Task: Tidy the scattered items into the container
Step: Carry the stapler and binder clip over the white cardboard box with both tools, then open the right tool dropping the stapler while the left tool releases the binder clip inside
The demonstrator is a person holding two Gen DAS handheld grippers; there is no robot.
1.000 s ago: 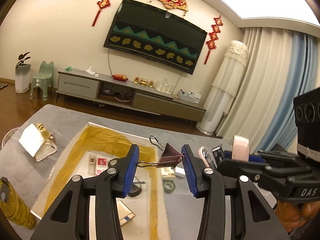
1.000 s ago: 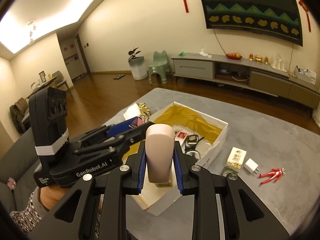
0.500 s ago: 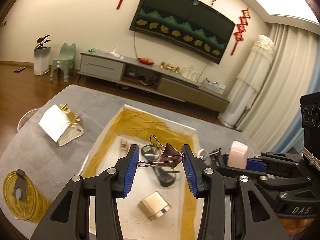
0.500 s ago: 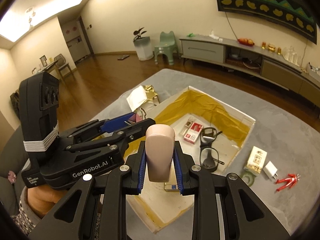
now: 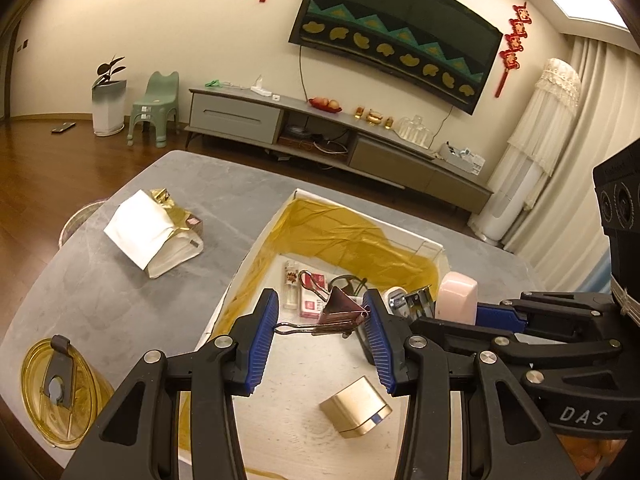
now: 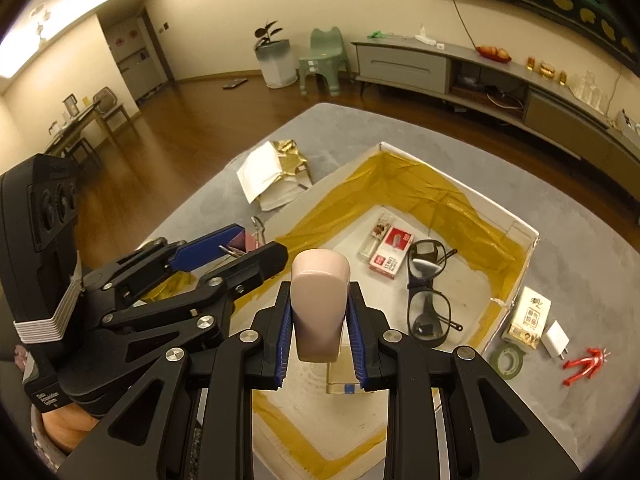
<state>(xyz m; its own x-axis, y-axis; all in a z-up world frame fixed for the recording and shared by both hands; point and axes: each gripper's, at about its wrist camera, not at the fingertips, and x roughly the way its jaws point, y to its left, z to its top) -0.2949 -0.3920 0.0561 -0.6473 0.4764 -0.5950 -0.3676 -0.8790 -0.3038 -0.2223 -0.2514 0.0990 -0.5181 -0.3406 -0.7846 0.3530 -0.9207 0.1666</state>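
Here we see the left gripper at lower centre, its 2 blue jaws pinching a rose-gold metal binder clip above the white, yellow-taped cardboard box. Our right gripper clamps an upright pale pink rounded plastic case over the same box, where black-framed glasses lie right of centre.

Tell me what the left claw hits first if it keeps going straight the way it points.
Probably the white floor of the box, near the red staple box; the left claw carries a binder clip, which would land first. Depth is uncertain.
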